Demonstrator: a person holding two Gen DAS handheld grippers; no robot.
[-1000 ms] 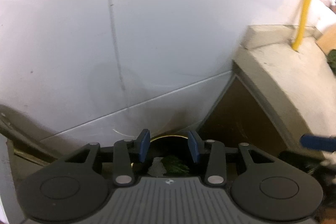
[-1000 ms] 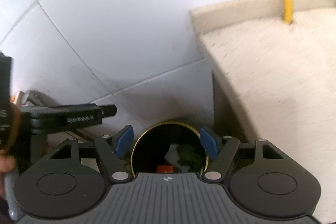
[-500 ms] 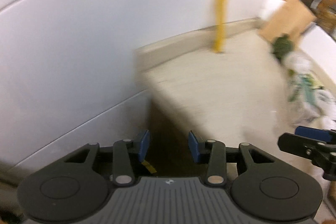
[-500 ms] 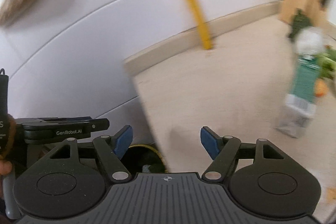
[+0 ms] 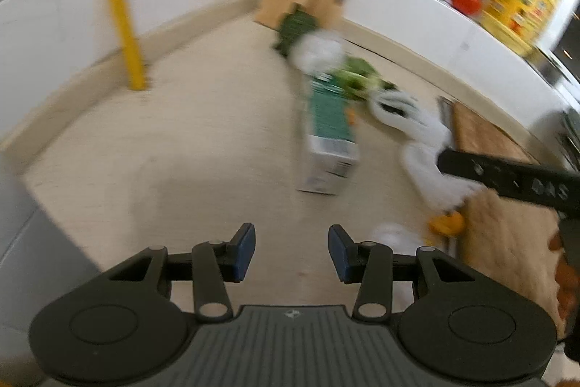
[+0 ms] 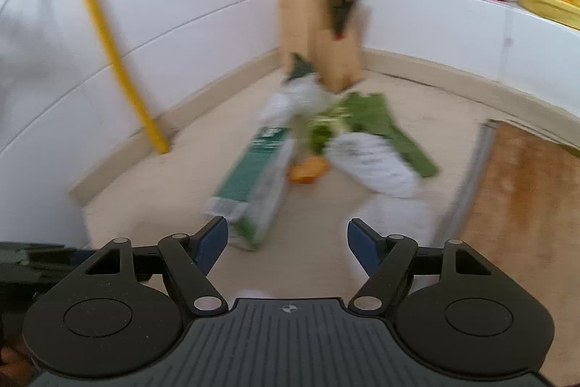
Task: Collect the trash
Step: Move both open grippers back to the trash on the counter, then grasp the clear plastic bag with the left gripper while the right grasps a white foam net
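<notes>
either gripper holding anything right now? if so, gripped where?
Nothing held. The left gripper and right gripper both stand open with only bare counter between the pads; the green carton lies ahead, untouched.

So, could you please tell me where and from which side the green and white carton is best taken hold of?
Probably across its long side walls near the closest end, coming down from above. The carton lies flat on the counter with that end toward the right gripper, whose fingers stand open and empty. Leaves and wrappers crowd the far end.
</notes>
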